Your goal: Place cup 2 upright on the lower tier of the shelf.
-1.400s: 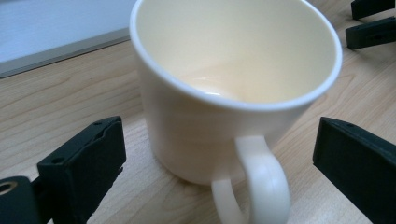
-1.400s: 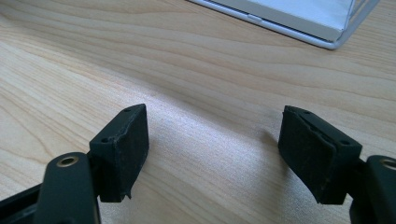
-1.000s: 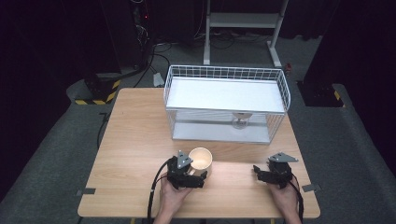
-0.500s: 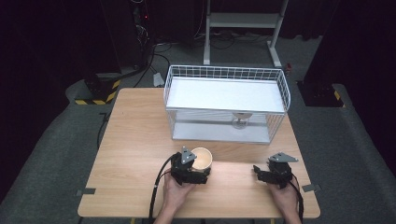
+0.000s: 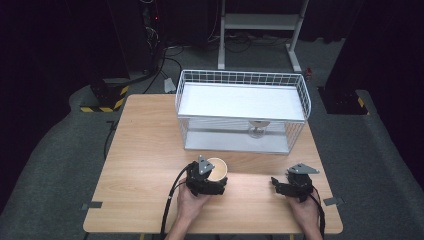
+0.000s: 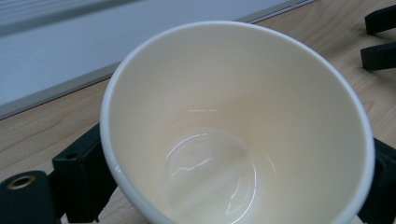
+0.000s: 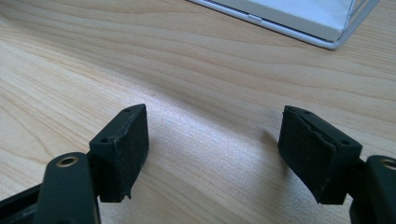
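L gripper now has the paper cup between its jaws; jaws have just been closing in on the cup walls, and the cup has slid a bit nearer the hand since a sec ago. Pads sit at both sides of the cup in the left gripper view, looks like a grip forming, prob ready to lift. Cup is empty, upright, in front of the wire basket, well apart from it. R gripper rests right of the cup, jaws apart w/ nothing between, just bare table. Table front edge close behind both hands; plenty of open wood between cup and basket.
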The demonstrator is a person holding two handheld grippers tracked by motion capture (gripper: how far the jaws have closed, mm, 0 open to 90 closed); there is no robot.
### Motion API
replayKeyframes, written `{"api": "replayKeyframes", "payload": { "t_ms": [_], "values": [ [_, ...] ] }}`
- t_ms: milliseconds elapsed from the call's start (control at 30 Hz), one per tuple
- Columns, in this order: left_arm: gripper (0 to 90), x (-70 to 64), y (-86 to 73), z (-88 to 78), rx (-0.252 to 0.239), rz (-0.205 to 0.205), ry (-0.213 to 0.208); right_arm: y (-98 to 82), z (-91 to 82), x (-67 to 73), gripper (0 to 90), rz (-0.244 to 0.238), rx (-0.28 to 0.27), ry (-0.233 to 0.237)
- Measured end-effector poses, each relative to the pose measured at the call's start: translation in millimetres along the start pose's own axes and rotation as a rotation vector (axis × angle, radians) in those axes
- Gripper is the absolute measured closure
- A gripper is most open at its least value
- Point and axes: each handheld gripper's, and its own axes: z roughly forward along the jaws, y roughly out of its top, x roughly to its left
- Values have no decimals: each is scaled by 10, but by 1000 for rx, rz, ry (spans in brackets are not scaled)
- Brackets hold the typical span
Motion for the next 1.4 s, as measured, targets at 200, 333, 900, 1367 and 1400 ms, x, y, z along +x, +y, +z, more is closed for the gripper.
{"api": "replayKeyframes", "payload": {
  "t_ms": [200, 333, 900, 1367, 1400],
  "values": [
    [85, -21, 6, -5, -3, 9, 20, 0, 0, -2, 245, -3, -1, 0],
    [90, -30, 9, -11, -3, 23, 27, 0, 0, -2, 244, -3, -1, 0],
    [95, -33, 25, -63, -13, 32, 40, 1, 1, -2, 241, -5, -1, 2],
    [98, -1, 80, -80, -12, 39, 43, 1, 1, -2, 241, -5, -1, 2],
    [97, -6, 88, -75, -13, 40, 44, 1, 1, -2, 241, -5, -1, 2]
  ]
}}
